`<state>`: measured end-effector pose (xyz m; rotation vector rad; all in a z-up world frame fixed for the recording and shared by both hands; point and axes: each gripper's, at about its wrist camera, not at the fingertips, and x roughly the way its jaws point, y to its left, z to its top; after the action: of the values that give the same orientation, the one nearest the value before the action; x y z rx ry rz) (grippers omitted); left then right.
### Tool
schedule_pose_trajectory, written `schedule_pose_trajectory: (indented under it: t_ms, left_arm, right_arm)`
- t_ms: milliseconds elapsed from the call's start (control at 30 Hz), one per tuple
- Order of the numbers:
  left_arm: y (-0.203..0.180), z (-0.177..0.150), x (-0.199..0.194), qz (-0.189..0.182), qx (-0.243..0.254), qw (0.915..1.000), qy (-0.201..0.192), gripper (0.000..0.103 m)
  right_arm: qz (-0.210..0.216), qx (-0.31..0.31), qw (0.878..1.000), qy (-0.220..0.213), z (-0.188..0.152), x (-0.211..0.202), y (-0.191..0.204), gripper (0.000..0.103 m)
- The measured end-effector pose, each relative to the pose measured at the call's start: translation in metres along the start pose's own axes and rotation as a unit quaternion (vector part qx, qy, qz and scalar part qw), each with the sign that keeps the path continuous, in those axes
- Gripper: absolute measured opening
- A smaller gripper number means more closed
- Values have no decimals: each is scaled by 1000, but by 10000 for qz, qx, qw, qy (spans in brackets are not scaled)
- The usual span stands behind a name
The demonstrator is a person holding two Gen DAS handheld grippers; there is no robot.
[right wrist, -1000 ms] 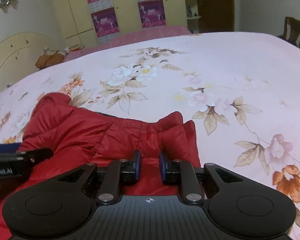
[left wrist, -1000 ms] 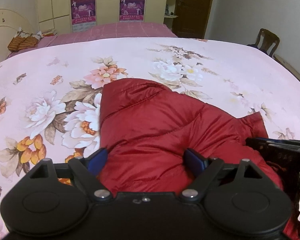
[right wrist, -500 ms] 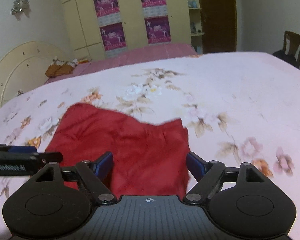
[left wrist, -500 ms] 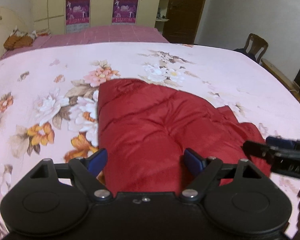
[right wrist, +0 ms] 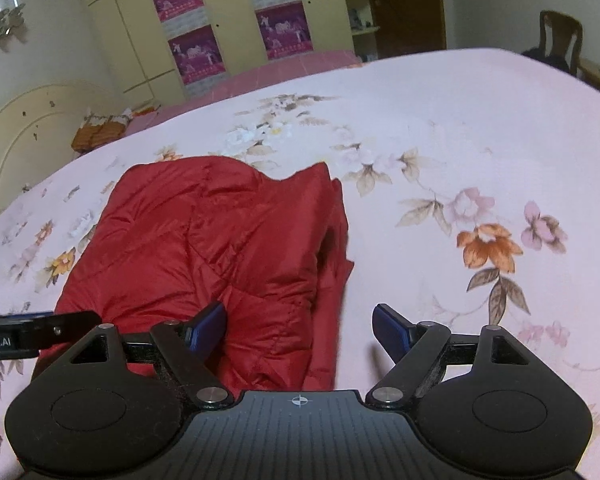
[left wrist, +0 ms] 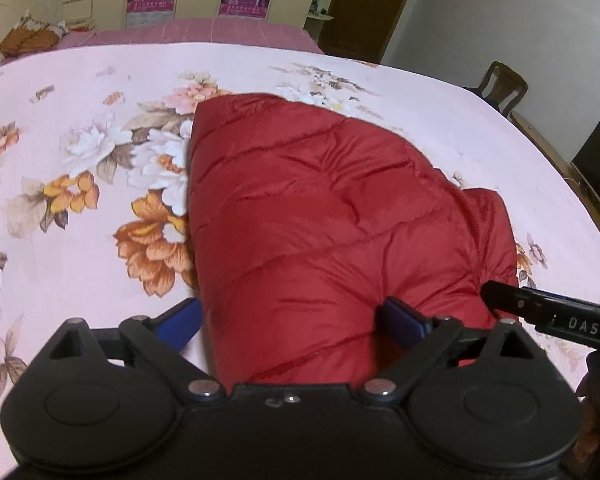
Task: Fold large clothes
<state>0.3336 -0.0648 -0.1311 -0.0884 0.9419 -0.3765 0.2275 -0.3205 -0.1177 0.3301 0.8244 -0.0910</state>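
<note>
A red quilted puffer jacket [left wrist: 320,216] lies folded in a compact bundle on the pink floral bedspread [left wrist: 80,200]; it also shows in the right wrist view [right wrist: 204,240]. My left gripper [left wrist: 296,320] is open and empty, raised above the jacket's near edge, with blue pads either side. My right gripper [right wrist: 300,326] is open and empty above the jacket's right near corner. The right gripper's tip shows at the right edge of the left wrist view [left wrist: 540,308], and the left gripper's tip shows in the right wrist view [right wrist: 40,330].
The bedspread [right wrist: 460,140] spreads wide around the jacket. A headboard [right wrist: 24,128] and an orange bundle [right wrist: 100,132] lie at the far left. Wardrobes with posters [right wrist: 228,28] stand behind. A wooden chair [left wrist: 500,84] stands at the bed's right.
My right gripper let go of the jacket's edge and opened wide. Both grippers have lifted and drawn back. The jacket now lies flatter on the bed.
</note>
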Motion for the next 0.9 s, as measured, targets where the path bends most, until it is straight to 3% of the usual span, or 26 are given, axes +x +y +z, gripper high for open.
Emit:
schedule_pose_trajectory:
  t_ms: [267,367,700,767,800,900]
  left_arm:
    - [15,-6,14,-337,-267,9988,232,99]
    - [19,-7,18,-492,-402,9975,317,99]
    - [21,-7,22,-742,-501,9951,414,91]
    - [20,-7,22,-761,-500,9950,413,90]
    - [20,-7,21,-767,-503,9949,414,89]
    - [19,-6,19,-780,-536,9947,408,85]
  right_arm:
    - [314,667,9967,335,-3,14,-18,80]
    - [458,903,9945,270,1,11,-25,80]
    - [1007,1230,9858,537,3,29,-39,79]
    - [1154,1269,9834,588,3,31,-41,74]
    - [1285,1337,9806,631,2,31,-43,66]
    - [1433,1490,9761,665,0,31,-47,61]
